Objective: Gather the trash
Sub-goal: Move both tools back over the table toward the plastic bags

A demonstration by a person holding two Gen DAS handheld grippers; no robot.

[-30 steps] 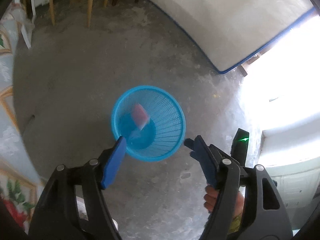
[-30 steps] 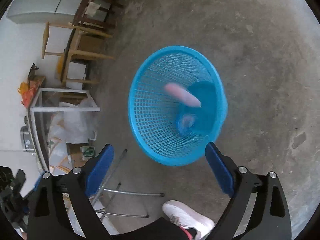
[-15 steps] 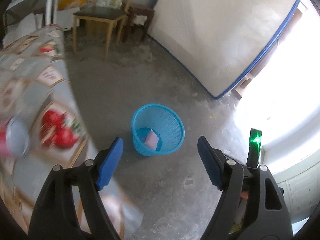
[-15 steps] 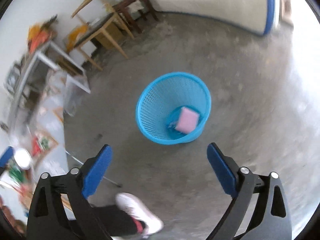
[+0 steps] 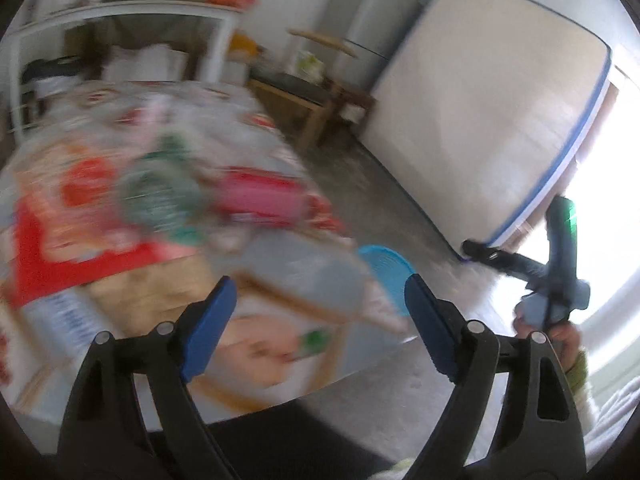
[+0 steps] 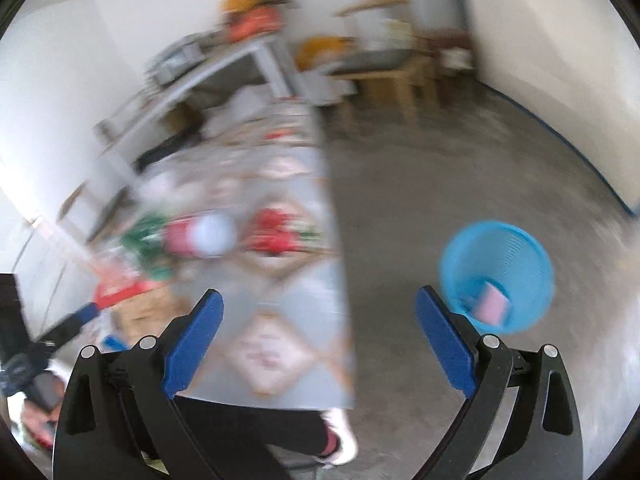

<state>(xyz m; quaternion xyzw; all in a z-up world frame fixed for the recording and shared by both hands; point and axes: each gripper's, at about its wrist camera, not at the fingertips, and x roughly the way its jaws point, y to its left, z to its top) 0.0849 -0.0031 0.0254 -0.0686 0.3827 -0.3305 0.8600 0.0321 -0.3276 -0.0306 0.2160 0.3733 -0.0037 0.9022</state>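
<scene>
We count two grippers, both released with nothing between the blue pads; the left gripper (image 5: 316,328) has just been spreading its jaws wider, and the right gripper (image 6: 318,334) stands wide apart too. In the right wrist view one blue mesh basket (image 6: 498,276) sits on the grey floor (image 6: 420,208) at about three o'clock, well apart from the counter (image 6: 288,280); inside it we make out one pink flat piece (image 6: 494,306) lying against the bottom, beside something pale blue we cannot name. In the left wrist view the same basket (image 5: 390,276) peeks out at about three o'clock behind the counter's near corner, just beside the right-hand pad. The counter (image 5: 280,272) carries a patterned cloth and blurred litter; we can pick out one pink packet (image 5: 260,198) near the centre, one green crumpled wrapper (image 5: 160,192) at its nine o'clock, and one red flat packet (image 5: 80,256) at about eight; the blur hides any more. One pale mattress (image 5: 492,120) leans upright at two o'clock.
</scene>
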